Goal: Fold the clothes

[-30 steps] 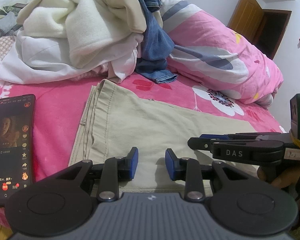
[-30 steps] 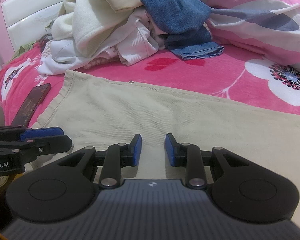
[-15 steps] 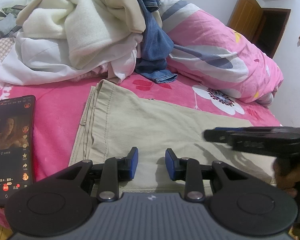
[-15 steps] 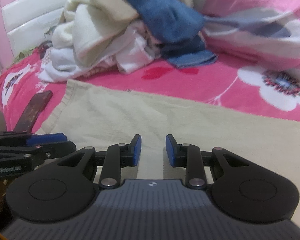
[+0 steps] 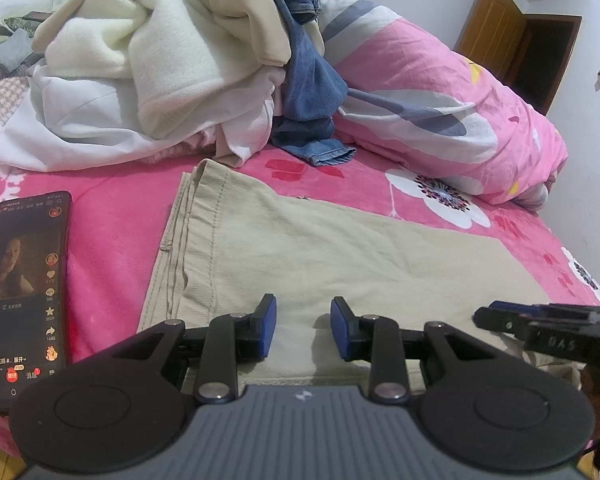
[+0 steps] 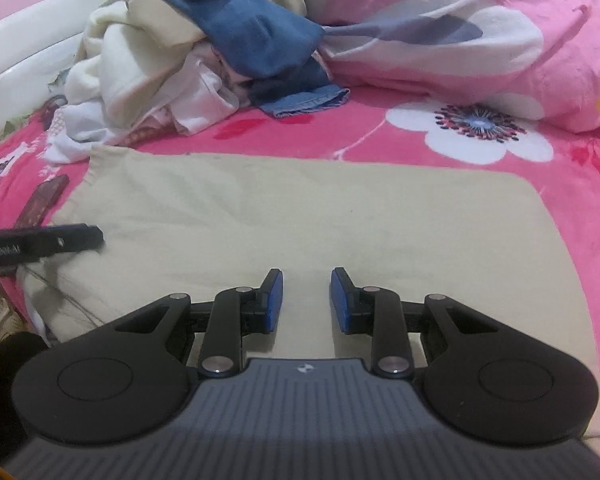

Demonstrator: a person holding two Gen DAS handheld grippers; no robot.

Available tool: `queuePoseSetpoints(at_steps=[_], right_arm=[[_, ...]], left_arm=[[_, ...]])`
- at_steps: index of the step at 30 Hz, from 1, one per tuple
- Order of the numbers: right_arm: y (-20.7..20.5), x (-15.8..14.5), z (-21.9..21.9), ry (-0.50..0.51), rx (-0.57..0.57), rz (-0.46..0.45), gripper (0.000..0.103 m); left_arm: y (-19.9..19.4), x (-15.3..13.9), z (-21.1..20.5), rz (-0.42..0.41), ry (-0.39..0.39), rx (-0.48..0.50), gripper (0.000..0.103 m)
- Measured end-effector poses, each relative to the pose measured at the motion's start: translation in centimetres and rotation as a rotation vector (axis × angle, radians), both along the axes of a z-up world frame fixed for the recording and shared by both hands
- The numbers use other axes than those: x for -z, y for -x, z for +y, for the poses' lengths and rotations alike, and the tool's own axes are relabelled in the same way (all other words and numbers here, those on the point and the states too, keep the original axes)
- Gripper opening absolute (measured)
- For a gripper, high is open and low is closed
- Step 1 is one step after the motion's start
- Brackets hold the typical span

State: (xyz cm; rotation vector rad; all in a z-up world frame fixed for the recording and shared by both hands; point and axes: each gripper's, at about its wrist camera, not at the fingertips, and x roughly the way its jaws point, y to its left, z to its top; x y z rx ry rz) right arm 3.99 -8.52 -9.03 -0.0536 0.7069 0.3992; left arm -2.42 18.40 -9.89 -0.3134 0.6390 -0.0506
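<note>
Beige trousers [image 5: 340, 252] lie folded flat on the pink bed sheet [image 5: 112, 216], waistband to the left. My left gripper [image 5: 303, 328] hovers low over their near edge close to the waistband, open, with nothing between its blue pads. My right gripper [image 6: 306, 300] hangs over the near edge further right, towards the trousers [image 6: 300, 216] leg end, also open and empty. From the left wrist view, the right gripper [image 5: 488, 314] shows side-on at the right edge. The left gripper [image 6: 94, 236] shows at the left in the right wrist view.
A heap of cream and white clothes [image 5: 160, 72] with blue jeans [image 5: 312, 92] on it lies behind the trousers. A lit phone [image 5: 20, 280] rests on the sheet to the left. A rolled pink flowered duvet [image 5: 440, 92] fills the back right. A wooden door [image 5: 500, 40] stands beyond.
My right gripper has slid to the right along the trousers' near edge, away from the left gripper. The left gripper has stayed put. Both keep the same gap.
</note>
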Motion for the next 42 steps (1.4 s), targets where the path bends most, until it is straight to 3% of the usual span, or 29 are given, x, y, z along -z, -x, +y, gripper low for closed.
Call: queuePoseSetpoints(at_steps=[14, 42], right_arm=[[0.8, 1.3, -0.2, -0.031, 0.014, -0.056, 0.028], [0.9, 1.7, -0.4, -0.051, 0.019, -0.069, 0.028]], left_arm=[[0.0, 0.0, 0.0, -0.002, -0.003, 0.001, 0.031], [-0.1, -0.1, -0.4, 0.006, -0.030, -0.005, 0.031]])
